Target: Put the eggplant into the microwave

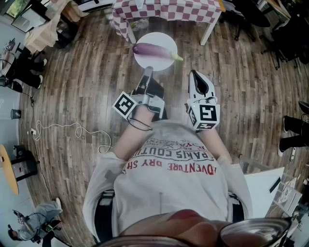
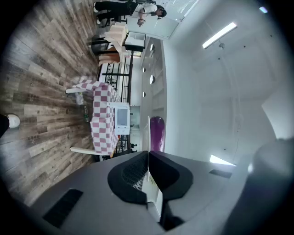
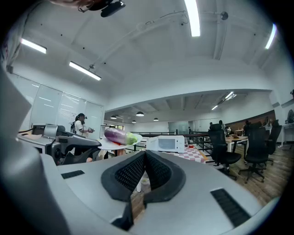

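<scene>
Head view: left claw point(image 1: 147, 72) sideways on plate point(image 1: 153, 38)

Grey-brown plank floor point(image 1: 72, 96) all round. In the head view a checked table point(image 1: 164, 12) stands at 12 o'clock and a white cable point(image 1: 58, 127) lies loose at 9 o'clock. In the right gripper view black chairs point(image 3: 219, 140) stand at 3 o'clock, and the white ceiling point(image 3: 147, 69) carries strip lights point(image 3: 193, 18) at 12 o'clock.
</scene>
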